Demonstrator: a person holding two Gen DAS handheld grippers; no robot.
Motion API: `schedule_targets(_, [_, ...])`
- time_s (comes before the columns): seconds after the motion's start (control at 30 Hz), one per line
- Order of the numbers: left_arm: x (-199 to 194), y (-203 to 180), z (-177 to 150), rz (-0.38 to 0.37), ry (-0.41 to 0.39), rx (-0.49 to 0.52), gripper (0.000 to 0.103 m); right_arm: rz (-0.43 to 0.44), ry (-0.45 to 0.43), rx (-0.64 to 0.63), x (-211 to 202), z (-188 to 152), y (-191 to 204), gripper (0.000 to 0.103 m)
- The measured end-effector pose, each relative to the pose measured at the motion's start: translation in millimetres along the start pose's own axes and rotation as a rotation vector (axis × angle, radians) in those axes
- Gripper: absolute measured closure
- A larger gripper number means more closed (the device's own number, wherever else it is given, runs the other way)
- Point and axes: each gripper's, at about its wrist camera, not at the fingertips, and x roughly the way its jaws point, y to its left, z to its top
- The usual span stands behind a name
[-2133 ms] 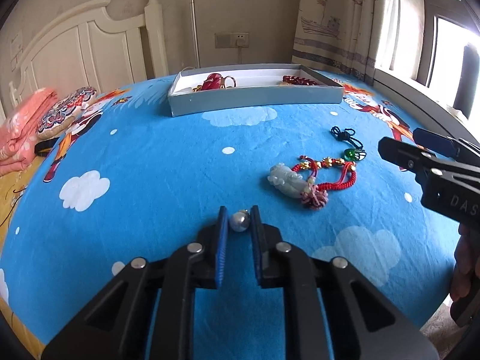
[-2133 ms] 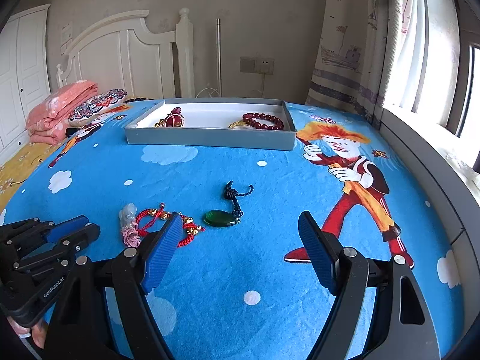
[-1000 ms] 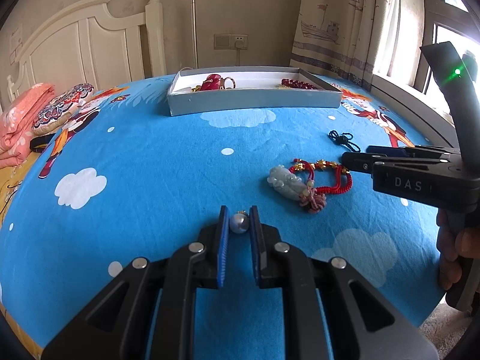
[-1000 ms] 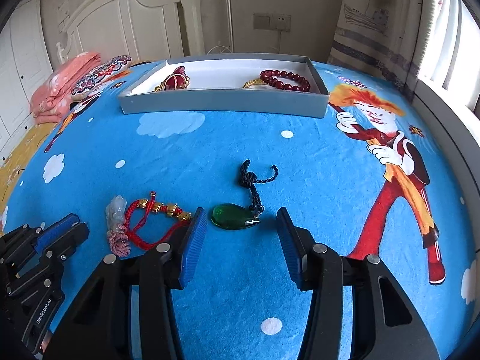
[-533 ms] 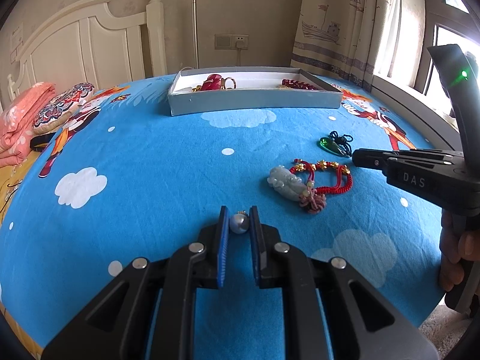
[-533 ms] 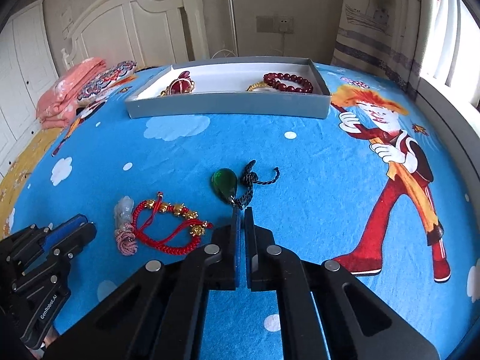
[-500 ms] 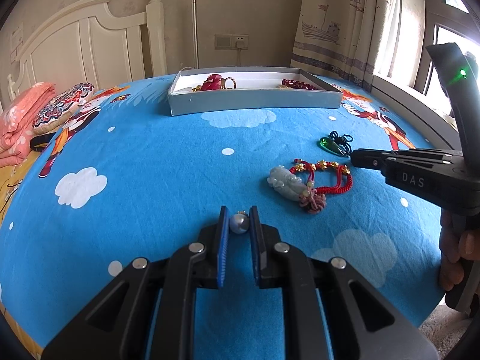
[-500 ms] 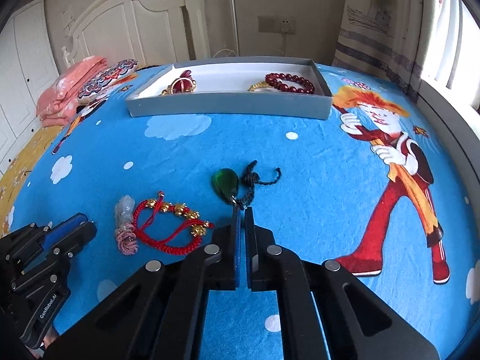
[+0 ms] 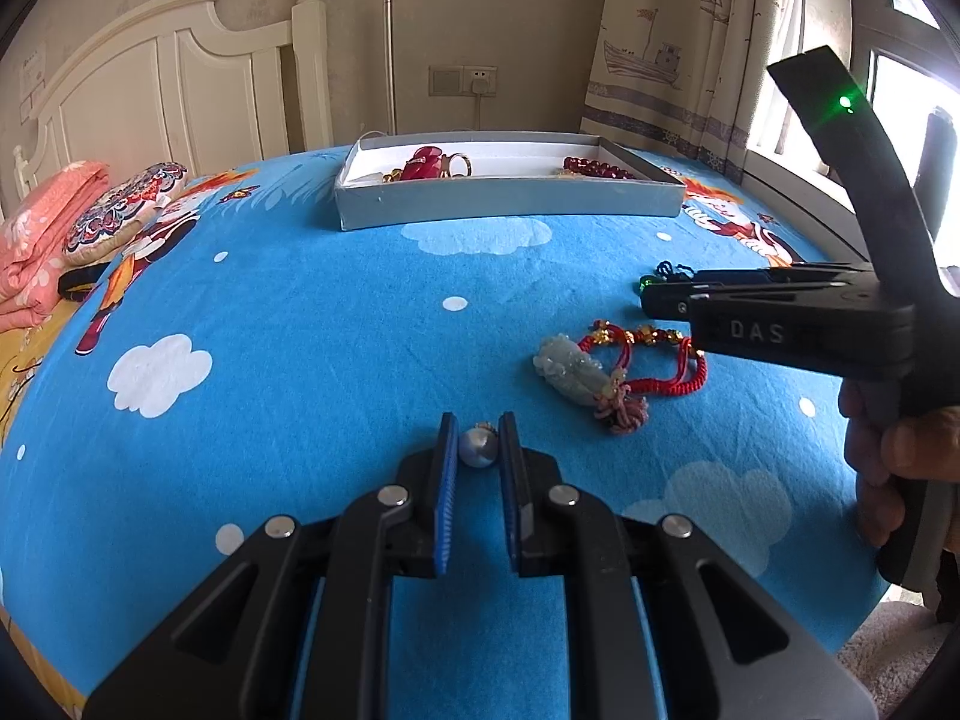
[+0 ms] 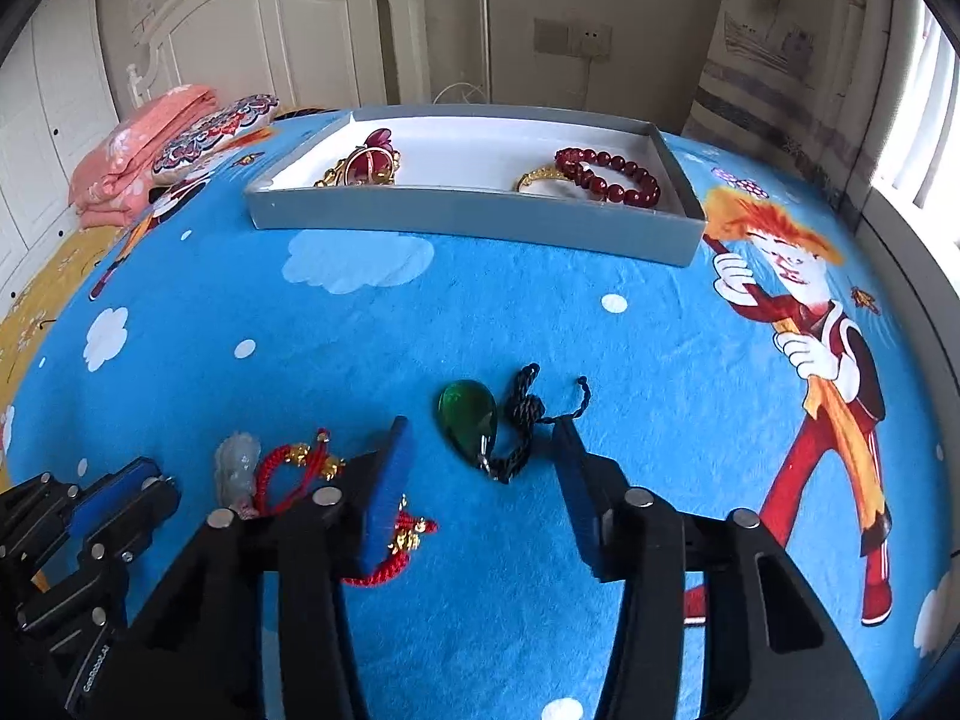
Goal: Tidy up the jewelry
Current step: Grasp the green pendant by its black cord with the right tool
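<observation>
My left gripper (image 9: 477, 450) is shut on a silver pearl bead (image 9: 478, 447) low over the blue bedspread. My right gripper (image 10: 483, 450) is open, its jaws on either side of a green teardrop pendant (image 10: 468, 425) on a black cord (image 10: 528, 414) lying on the bedspread. A pale jade charm (image 9: 567, 367) on a red cord bracelet (image 9: 654, 360) lies between the two grippers. A grey jewelry tray (image 10: 474, 219) at the back holds a red bead bracelet (image 10: 606, 175), a gold ring and a red ornament (image 10: 372, 165).
Folded pink bedding (image 10: 138, 144) and a patterned cushion (image 10: 210, 132) lie at the back left by the white headboard (image 9: 180, 96). Curtains and a window ledge run along the right. The bed's edge is near the front right.
My right gripper, shut on the pendant's cord half a second ago, has opened; the pendant lies between its jaws. The left gripper still holds the pearl and has barely moved.
</observation>
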Motion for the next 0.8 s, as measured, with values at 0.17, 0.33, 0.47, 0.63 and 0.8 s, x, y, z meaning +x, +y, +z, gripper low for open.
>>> schedule_targets(0.17, [1,-1,2,-0.003,0.002,0.006,0.09,0.015,-0.009,0.002,1,2,-1,0.084])
schedule_targets(0.33, [-2,-1,5,-0.01,-0.01,-0.004,0.09,0.026,-0.045,0.044,-11,-5,-10,0.092])
schedule_targets(0.47, [-4,0,7,-0.017,-0.015,-0.01,0.09,0.014,-0.066,0.068,-21,-13,-15,0.094])
schedule_targets(0.63, [-6,-1,7,-0.019,-0.019,-0.007,0.09,0.02,-0.079,0.089,-31,-24,-21,0.095])
schedule_targets(0.8, [-8,0,9,-0.02,-0.026,-0.013,0.09,0.026,-0.102,0.104,-43,-28,-26,0.096])
